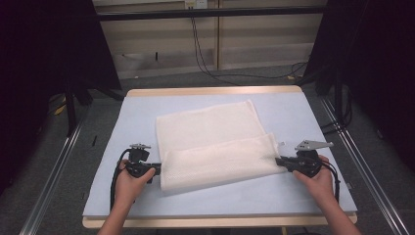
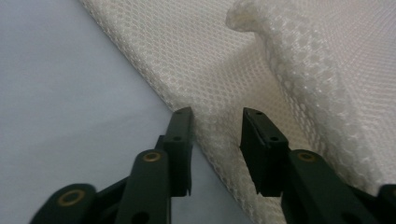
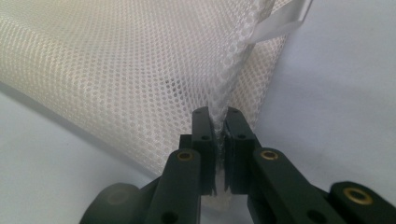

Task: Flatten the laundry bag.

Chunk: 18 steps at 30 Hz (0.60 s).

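Observation:
A white mesh cloth (image 1: 210, 142) lies on the pale blue table cover (image 1: 293, 191), its near part folded over the rest. My left gripper (image 1: 157, 170) sits at the fold's near left corner. In the left gripper view its jaws stand apart, straddling the mesh cloth's (image 2: 261, 70) edge; that left gripper (image 2: 217, 128) is open. My right gripper (image 1: 279, 160) is at the fold's right corner. In the right gripper view the right gripper (image 3: 217, 122) is shut on a pinched ridge of the mesh cloth (image 3: 121, 70), next to a white tag (image 3: 280, 25).
The wooden table edge (image 1: 215, 91) shows at the far side and front. Metal rails (image 1: 54, 171) run along both sides of the table. Black cables (image 1: 205, 58) hang on the floor and wall beyond. Bare blue cover surrounds the cloth.

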{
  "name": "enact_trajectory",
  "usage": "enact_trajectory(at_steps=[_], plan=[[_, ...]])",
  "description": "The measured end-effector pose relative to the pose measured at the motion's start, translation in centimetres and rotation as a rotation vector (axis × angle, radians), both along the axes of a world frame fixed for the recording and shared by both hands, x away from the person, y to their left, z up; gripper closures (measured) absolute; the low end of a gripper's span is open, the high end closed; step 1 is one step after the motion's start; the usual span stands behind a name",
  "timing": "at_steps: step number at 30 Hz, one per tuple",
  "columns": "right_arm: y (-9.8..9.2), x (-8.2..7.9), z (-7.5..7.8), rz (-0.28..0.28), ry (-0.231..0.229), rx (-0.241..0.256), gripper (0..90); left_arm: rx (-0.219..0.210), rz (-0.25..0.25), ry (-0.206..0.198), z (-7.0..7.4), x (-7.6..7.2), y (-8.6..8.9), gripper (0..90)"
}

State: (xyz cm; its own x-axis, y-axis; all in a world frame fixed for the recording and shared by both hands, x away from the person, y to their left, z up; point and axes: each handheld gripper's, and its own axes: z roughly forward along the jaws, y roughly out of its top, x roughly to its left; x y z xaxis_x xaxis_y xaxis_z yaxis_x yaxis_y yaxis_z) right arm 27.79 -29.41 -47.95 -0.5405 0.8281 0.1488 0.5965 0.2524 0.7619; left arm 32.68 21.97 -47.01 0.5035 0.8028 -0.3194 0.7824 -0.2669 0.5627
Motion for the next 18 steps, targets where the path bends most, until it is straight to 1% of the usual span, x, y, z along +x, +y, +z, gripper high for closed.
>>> enact_trajectory(at_steps=[1,2,3,4,5,7,9,11,12,13,14,15,16,17,18], plan=[[0.0,0.0,0.0,0.000,0.000,-0.001,85.1,0.000,0.000,0.000,0.0,0.0,0.0,71.4],[0.0,0.0,0.0,0.000,0.000,-0.001,85.1,-0.002,-0.009,0.010,0.0,0.0,0.2,71.4],[0.0,0.0,0.0,0.001,-0.002,-0.001,85.1,-0.020,0.002,0.018,-0.2,0.0,0.0,79.6],[0.0,0.0,0.0,0.001,-0.002,-0.001,85.1,-0.020,0.002,0.018,-0.2,0.0,0.0,82.1],[0.0,0.0,0.0,-0.003,0.001,-0.003,85.1,-0.001,-0.006,0.027,-0.1,0.1,-0.4,84.9],[0.1,0.0,0.1,-0.005,0.002,0.000,85.1,0.012,-0.008,0.033,0.1,0.2,-0.7,87.1],[0.1,0.1,0.1,-0.004,0.004,-0.003,85.2,0.020,-0.002,0.029,0.2,0.3,-0.8,88.1],[0.2,0.1,0.2,-0.006,-0.002,0.002,85.2,0.024,0.026,-0.004,0.3,0.8,-0.9,88.5],[0.2,0.2,0.3,-0.010,0.003,0.003,85.2,0.019,0.047,-0.022,0.3,1.5,-0.9,88.5],[0.2,0.3,0.3,0.000,-0.011,0.004,85.2,0.009,0.055,-0.022,0.3,1.9,-0.9,88.6],[0.2,0.4,0.4,-0.003,-0.008,0.002,85.3,0.012,0.063,-0.034,0.2,2.3,-0.9,88.6],[0.3,0.6,0.4,-0.003,-0.008,0.002,85.3,0.018,0.060,-0.038,0.2,2.9,-0.9,88.6],[0.5,0.7,0.5,-0.006,-0.010,0.001,85.3,0.013,0.075,-0.045,0.2,3.6,-0.9,88.6],[0.6,1.1,0.5,-0.002,-0.015,-0.004,85.3,0.012,0.075,-0.047,0.1,4.0,-0.8,88.6],[0.7,1.3,0.5,-0.003,-0.017,-0.008,85.3,0.003,0.086,-0.051,0.0,4.7,-0.7,88.6]])
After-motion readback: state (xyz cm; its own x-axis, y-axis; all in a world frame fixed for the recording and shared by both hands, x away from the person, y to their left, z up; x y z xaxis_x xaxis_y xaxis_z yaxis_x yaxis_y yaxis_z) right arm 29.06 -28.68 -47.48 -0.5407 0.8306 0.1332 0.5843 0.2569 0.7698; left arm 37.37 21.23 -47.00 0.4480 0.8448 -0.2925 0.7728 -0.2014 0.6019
